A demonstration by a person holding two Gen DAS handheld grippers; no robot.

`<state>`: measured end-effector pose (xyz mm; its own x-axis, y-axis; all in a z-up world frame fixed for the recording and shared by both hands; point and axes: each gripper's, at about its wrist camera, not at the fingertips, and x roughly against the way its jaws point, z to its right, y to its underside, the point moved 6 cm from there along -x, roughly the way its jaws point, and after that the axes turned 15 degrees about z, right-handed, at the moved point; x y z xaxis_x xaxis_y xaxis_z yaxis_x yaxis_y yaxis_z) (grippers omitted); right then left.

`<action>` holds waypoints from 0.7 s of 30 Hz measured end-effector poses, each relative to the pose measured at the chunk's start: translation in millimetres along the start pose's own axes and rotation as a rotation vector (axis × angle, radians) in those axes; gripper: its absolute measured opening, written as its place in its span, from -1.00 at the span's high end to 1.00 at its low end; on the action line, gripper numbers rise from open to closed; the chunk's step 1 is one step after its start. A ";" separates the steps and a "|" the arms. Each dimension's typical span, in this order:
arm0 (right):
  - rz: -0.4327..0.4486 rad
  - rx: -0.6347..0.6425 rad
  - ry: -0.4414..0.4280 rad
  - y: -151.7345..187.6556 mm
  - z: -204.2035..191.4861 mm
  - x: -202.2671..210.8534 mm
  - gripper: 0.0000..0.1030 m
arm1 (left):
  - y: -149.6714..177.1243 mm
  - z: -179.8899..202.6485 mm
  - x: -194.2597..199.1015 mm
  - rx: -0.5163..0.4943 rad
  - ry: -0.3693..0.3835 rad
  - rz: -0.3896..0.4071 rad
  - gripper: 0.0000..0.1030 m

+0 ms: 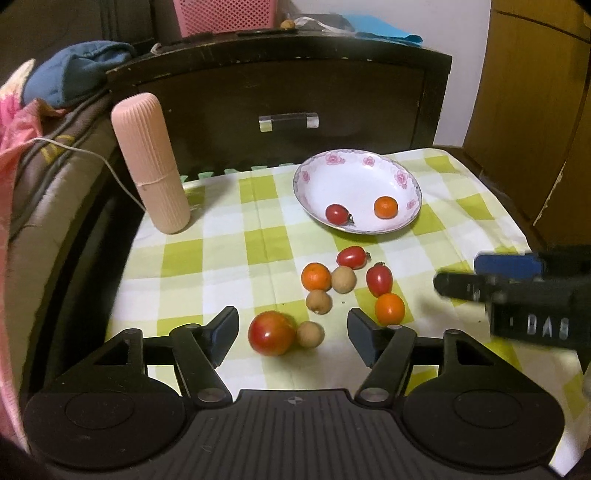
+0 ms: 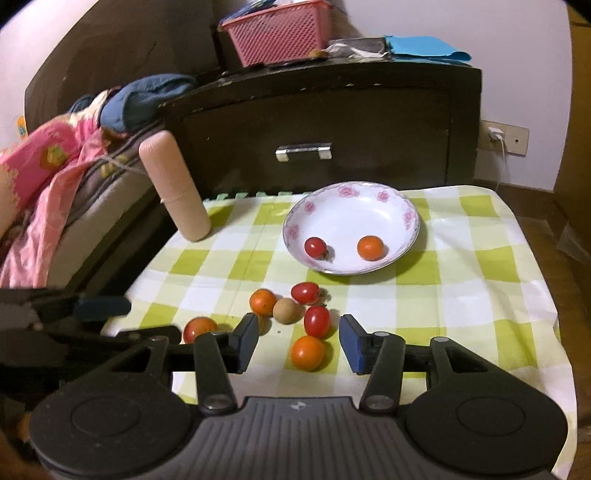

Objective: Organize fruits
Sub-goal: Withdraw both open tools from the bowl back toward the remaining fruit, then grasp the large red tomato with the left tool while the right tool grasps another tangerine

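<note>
A white flowered plate (image 1: pixel 306 173) (image 2: pixel 295 221) on the green checked cloth holds a cherry tomato (image 1: pixel 337 214) and a small orange (image 1: pixel 385 206). In front of it lie loose fruits: two cherry tomatoes (image 1: pixel 351 256), two oranges (image 1: pixel 316 276), three brown longans (image 1: pixel 343 279) and a big tomato (image 1: pixel 272 332). My left gripper (image 1: pixel 292 321) is open above the big tomato and a longan, touching neither. My right gripper (image 2: pixel 299 332) is open over an orange (image 2: pixel 307 352) and a cherry tomato (image 2: pixel 317 320), holding nothing. It also shows at the right edge of the left wrist view.
A pink ribbed cylinder (image 1: pixel 151 162) stands at the cloth's back left corner. A dark drawer cabinet (image 1: pixel 288 92) rises just behind the table, with a pink basket (image 2: pixel 280 33) on top. Bedding (image 2: pixel 55 173) lies to the left. The cloth's right edge (image 2: pixel 546 295) drops off.
</note>
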<state>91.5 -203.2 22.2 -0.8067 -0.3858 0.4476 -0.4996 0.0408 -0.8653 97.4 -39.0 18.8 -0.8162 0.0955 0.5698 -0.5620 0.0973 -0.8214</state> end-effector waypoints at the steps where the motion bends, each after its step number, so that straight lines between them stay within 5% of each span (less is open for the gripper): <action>1: -0.007 0.006 0.001 3.2 -0.5 -2.0 0.11 | 0.9 -1.5 -5.6 0.008 0.008 -0.002 -0.40; 10: -0.089 0.008 0.036 32.7 16.9 -32.4 0.11 | 29.5 -24.0 -51.7 0.045 0.038 -0.067 -0.39; 21: -0.104 0.021 0.015 37.5 22.6 -56.4 0.11 | 35.7 -28.6 -61.9 0.043 0.040 -0.102 -0.39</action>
<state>125.3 -200.7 -40.6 -0.7554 -0.3731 0.5387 -0.5746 -0.0179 -0.8182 131.7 -13.1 -45.1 -0.7490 0.1267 0.6504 -0.6478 0.0661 -0.7589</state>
